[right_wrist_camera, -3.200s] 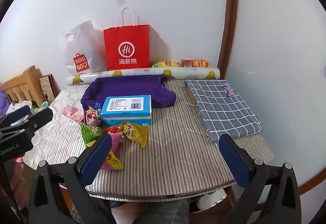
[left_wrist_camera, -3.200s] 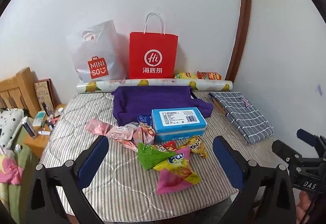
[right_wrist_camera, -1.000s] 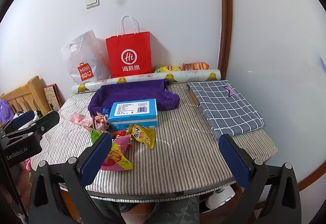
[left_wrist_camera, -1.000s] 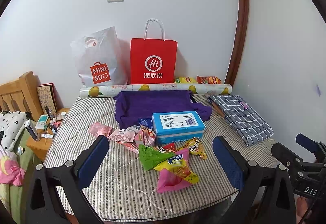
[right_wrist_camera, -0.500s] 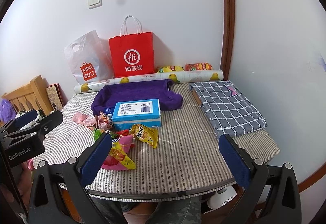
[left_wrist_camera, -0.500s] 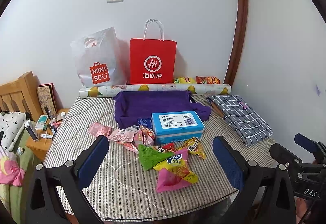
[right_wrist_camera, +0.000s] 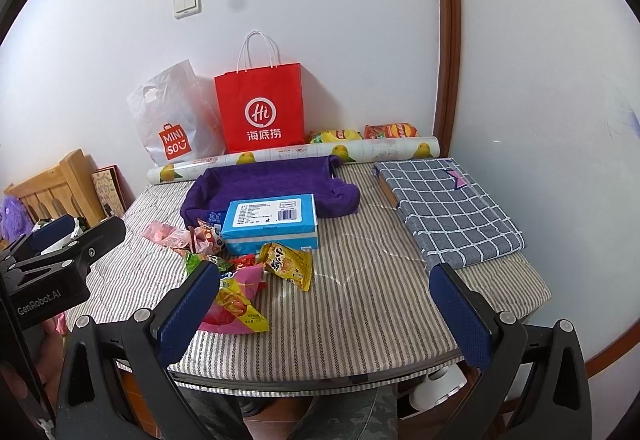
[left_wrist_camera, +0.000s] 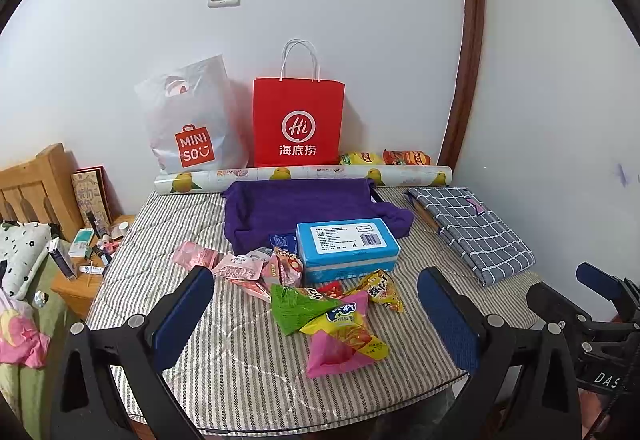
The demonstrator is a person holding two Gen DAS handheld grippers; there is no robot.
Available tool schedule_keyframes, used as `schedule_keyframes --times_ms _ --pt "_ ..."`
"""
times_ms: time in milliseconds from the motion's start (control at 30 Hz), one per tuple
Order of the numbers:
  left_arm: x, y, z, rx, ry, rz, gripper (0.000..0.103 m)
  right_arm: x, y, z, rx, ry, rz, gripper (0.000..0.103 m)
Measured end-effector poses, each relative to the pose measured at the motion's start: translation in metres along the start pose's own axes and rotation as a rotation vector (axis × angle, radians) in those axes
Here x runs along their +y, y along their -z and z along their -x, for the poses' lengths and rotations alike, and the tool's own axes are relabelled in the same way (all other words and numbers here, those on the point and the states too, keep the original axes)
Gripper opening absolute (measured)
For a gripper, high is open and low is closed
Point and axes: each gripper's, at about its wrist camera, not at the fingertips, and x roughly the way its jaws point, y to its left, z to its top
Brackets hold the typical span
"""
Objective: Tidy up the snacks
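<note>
Roughly eight loose snack packets (left_wrist_camera: 340,324) near the front, exact count unclear since they overlap. One blue box (left_wrist_camera: 347,245), one purple cloth tray (left_wrist_camera: 296,206), two shopping bags (left_wrist_camera: 298,120) far back, two chip bags (left_wrist_camera: 406,158), one paper roll (left_wrist_camera: 304,175), one checked cloth (left_wrist_camera: 474,230).
</note>
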Motion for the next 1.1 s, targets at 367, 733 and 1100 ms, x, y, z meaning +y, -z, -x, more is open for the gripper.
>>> schedule_keyframes --times_ms 367,733,1100 --pt "-0.001 0.000 0.000 -0.001 0.000 0.001 0.103 0.003 0.002 0.002 -0.006 -0.005 0.003 0.103" --pt "-0.001 0.000 -0.005 0.006 0.007 -0.007 0.103 0.005 0.004 -0.001 -0.007 -0.010 0.004 0.103" --pt "0.009 0.015 -0.043 0.071 -0.023 -0.016 0.103 0.001 0.012 -0.028 0.002 -0.068 -0.041 0.103"
